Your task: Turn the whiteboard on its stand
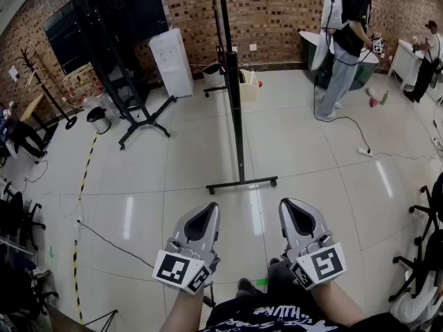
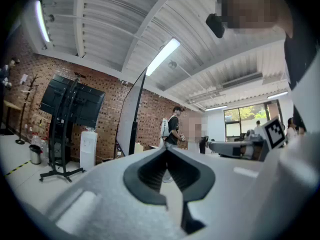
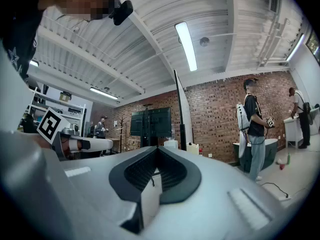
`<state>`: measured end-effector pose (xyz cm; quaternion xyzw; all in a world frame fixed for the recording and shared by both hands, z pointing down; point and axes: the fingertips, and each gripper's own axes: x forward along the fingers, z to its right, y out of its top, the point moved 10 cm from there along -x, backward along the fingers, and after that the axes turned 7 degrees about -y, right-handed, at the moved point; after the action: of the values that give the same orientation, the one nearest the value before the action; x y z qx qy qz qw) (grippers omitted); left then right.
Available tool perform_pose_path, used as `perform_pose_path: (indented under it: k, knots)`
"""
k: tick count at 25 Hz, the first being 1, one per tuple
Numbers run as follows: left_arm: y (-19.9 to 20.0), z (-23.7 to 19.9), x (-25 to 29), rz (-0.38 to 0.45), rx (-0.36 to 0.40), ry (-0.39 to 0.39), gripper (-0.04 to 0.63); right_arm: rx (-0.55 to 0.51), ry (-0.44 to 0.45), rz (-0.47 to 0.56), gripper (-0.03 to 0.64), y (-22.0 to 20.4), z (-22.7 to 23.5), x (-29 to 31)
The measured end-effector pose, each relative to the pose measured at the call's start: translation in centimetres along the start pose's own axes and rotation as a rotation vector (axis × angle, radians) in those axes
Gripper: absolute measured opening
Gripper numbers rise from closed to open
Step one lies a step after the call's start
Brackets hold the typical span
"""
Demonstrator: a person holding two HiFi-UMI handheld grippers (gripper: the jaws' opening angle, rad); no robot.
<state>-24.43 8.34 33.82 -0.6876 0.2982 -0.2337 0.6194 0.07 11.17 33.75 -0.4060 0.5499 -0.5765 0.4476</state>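
Two hands held level, side by side, pointing forward: left gripper (image 1: 210, 207) jaws closed, empty; right gripper (image 1: 286, 204) likewise. Whiteboard (image 1: 233, 95) stood edge-on on stand (image 1: 242, 182) ahead, well apart.

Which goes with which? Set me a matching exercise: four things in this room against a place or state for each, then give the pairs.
Things:
1. whiteboard
2. water dispenser
3. waste bin
4. left gripper

Places or states:
A. shut, nothing between its jaws
B. white, by the brick wall, right of the black screen
C. seen edge-on, mid-floor, on a wheeled foot
D. on the floor, left of the black screen's stand

Pairs: 1-C, 2-B, 3-D, 4-A
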Motion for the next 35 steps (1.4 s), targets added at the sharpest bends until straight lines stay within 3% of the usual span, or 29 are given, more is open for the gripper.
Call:
perform_pose_path:
  k: [4, 6, 10, 13, 19, 24, 35]
  knots:
    - [-0.7, -1.1, 1.3, -0.024, -0.002, 0.034, 0.005, -0.01, 0.037, 0.031, 0.008, -1.4, 1.2, 1.1]
    - [-0.9, -1.6, 2.6, -0.026, 0.004, 0.051, 0.055, -0.007, 0.035, 0.041, 0.008, -1.5, 2.4, 2.3]
    - [-0.7, -2.3, 7.0, 0.0, 0.025, 0.095, 0.05, 0.016, 0.047, 0.043, 0.008, -1.6, 6.2, 5.4]
    - [-0.8, -2.7, 11.2, -0.004, 0.025, 0.1, 0.008, 0.024, 0.068, 0.034, 0.008, -0.8, 9.4, 8.2]
    - [-0.2, -4.9, 17.1, 0.003, 0.043, 0.159, 0.008, -0.004, 0.151, 0.068, 0.008, 0.7, 11.8, 15.3]
    - [0.0, -5.7, 20.7, -0.005, 0.043, 0.168, 0.008, 0.007, 0.213, 0.071, 0.008, 0.3, 13.0, 18.7]
    - [-1.1, -12.7, 27.5, -0.029, 0.009, 0.132, 0.009, 0.039, 0.178, 0.04, 0.008, -0.9, 14.4, 28.3]
